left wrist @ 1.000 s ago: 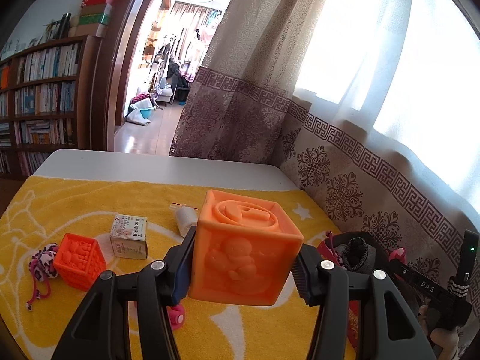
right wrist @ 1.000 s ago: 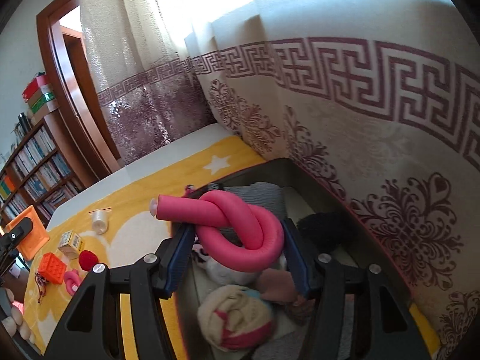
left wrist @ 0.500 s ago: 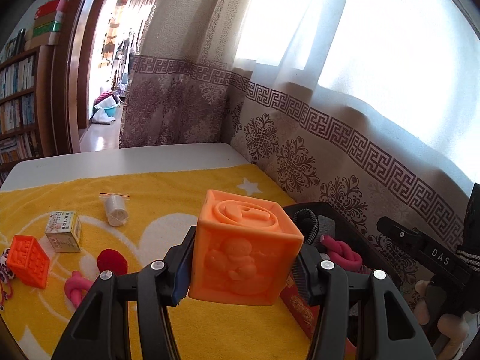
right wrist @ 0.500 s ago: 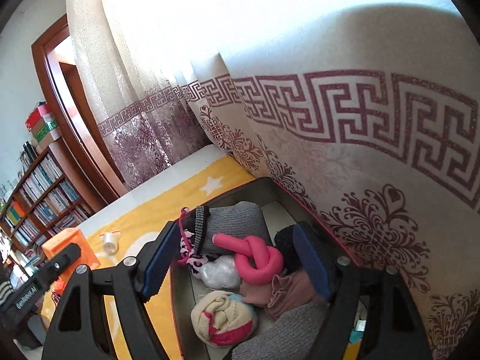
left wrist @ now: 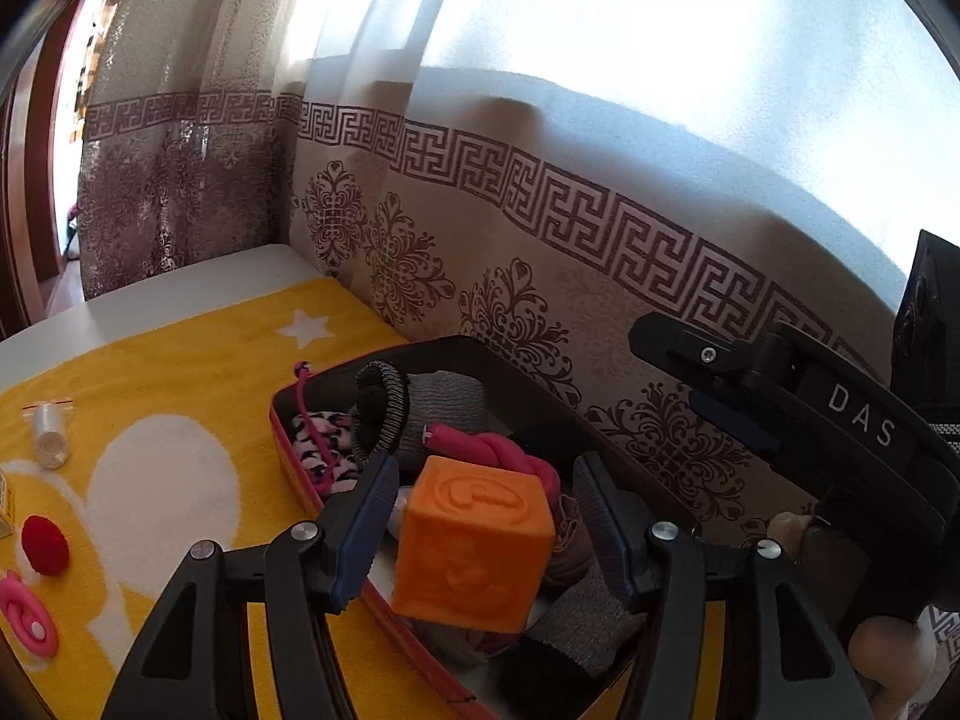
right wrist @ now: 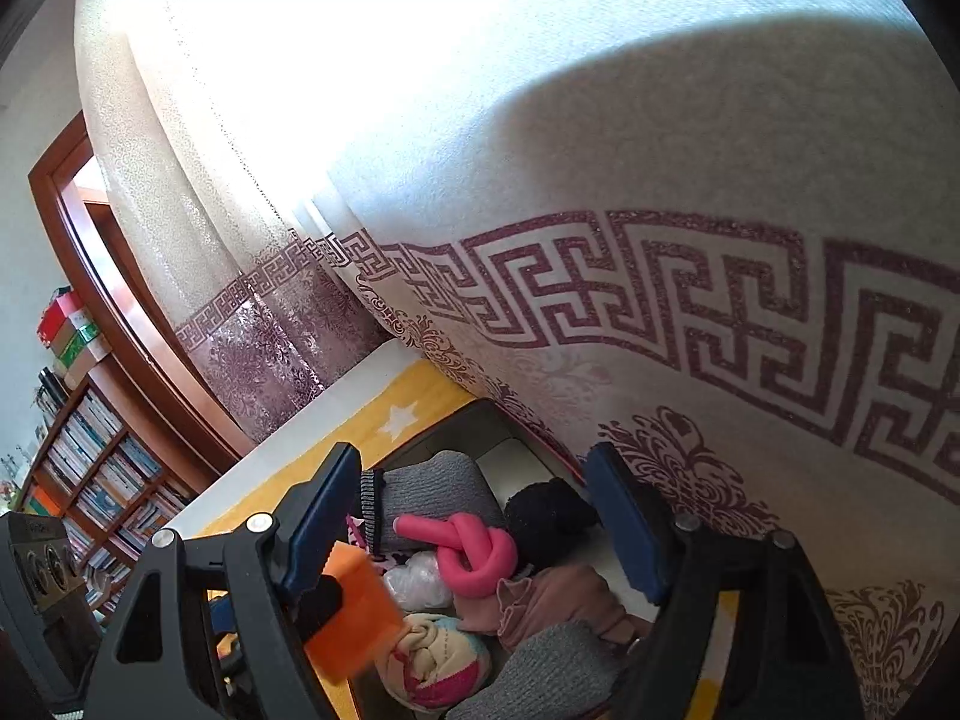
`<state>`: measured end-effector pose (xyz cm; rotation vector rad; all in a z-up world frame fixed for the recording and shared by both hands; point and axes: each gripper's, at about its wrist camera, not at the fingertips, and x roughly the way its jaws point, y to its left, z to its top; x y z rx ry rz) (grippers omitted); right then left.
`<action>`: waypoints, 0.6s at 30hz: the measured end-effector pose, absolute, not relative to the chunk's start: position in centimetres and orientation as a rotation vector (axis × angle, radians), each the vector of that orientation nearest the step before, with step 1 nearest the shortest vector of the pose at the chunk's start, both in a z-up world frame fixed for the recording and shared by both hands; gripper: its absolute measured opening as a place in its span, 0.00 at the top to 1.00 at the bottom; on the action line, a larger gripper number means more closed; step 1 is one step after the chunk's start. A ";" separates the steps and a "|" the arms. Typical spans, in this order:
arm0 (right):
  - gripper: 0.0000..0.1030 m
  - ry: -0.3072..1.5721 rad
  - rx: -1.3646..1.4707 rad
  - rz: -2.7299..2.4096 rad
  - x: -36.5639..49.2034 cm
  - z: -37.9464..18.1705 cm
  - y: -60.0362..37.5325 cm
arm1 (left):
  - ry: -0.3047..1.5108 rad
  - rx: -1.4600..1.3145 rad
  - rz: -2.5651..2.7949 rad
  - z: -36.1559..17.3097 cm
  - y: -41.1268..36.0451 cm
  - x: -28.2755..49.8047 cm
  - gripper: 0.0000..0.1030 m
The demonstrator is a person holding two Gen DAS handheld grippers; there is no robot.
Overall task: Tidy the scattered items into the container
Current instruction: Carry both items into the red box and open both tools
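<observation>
Yellow fleece blanket (left wrist: 180, 372) with white shapes covers table. Dark red-edged rectangular container (left wrist: 288, 450) on it, by patterned curtain, full of soft items. Left gripper (left wrist: 480, 516) over container, jaws opening; orange embossed soft cube (left wrist: 474, 546) between pads, gaps visible, over contents. Right gripper (right wrist: 474, 510) spread wide, nothing between. Pink knotted foam tube (right wrist: 474, 552) lies inside container.

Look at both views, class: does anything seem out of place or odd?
Yes: the orange cube sits tilted between the left gripper pads as its jaws open, above the crowded container. A red pompom and a white roll lie loose on the yellow cloth.
</observation>
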<state>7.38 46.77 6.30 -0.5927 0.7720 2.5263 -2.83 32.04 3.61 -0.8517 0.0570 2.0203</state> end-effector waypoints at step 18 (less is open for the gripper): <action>0.22 0.717 -0.660 2.610 5.8 5.7 43.6 | -0.071 -0.884 2.246 4.1 22.4 -6.2 0.26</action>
